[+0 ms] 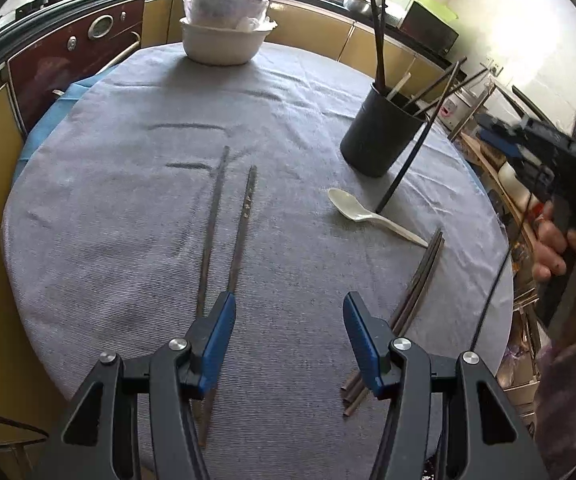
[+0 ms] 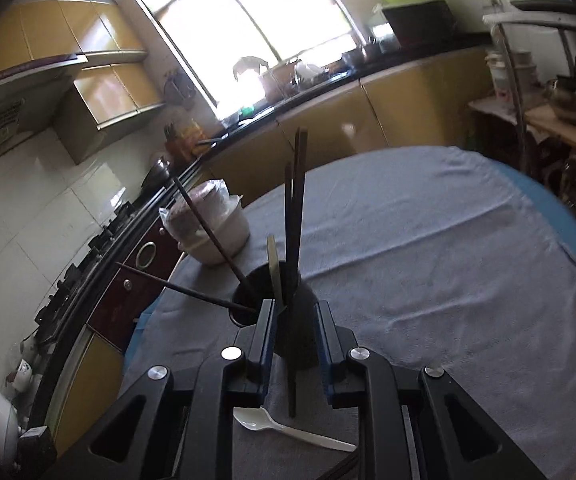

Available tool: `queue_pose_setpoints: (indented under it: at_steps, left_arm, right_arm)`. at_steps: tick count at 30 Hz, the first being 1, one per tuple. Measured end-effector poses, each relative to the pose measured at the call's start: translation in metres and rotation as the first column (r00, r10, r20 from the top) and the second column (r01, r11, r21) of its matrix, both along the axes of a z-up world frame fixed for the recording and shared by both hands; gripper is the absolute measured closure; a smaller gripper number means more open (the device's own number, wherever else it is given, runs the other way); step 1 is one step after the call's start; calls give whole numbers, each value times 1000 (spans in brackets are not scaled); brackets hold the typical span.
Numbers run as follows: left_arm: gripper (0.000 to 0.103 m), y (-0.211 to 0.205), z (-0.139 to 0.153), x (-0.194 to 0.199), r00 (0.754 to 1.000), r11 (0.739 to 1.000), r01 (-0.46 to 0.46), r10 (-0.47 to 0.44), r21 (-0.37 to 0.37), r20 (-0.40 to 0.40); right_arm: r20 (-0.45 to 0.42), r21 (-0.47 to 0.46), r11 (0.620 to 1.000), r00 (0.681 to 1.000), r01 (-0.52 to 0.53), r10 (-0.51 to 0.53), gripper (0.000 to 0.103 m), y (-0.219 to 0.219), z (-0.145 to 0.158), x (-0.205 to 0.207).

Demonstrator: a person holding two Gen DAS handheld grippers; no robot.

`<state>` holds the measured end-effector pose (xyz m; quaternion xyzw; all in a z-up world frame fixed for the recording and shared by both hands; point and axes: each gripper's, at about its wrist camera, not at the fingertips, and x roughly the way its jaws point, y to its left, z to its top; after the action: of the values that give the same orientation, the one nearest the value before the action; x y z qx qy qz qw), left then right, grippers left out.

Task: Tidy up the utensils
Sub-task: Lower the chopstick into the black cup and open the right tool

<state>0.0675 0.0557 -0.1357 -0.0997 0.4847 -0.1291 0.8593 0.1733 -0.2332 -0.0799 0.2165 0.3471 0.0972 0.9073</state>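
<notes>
Hovering low over the bench [image 1: 88, 240], the left gripper [image 1: 289, 334] has its jaws spread, empty, between two loose chopsticks [image 1: 228, 240] and a bundle [image 1: 411, 300]. Spoon [image 1: 367, 216] lies beyond. Right gripper [image 2: 295, 320]: jaws part-spread around a dark chopstick [image 2: 292, 360]; contact unclear. Its tip rests on the bench beside the black cup [image 1: 379, 136], so it could topple or nudge the cup.
</notes>
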Motion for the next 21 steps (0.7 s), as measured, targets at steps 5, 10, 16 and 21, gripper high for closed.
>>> queue_pose_setpoints:
  at_steps: [5,10,16,21]
  left_arm:
    - [46,-3,-1,2,1000,1000,7,-7,16,-6]
    - [46,0,-7,5,1000,1000,2,-2,16,-24]
    - [46,0,-10,9,1000,1000,5,-4,11,-30]
    - [46,2,-13,10,999,1000,-2,2,2,-38]
  right_arm:
    - [-17,29,1000,1000,-8,9,82,5,-8,23]
    - [-28,17,1000,1000,-9,9,82,12,-14,44]
    - [-73,-40,999,997,-8,5,83,23,-21,56]
    - [-53,-95,995,999,-10,5,97,30,-22,52]
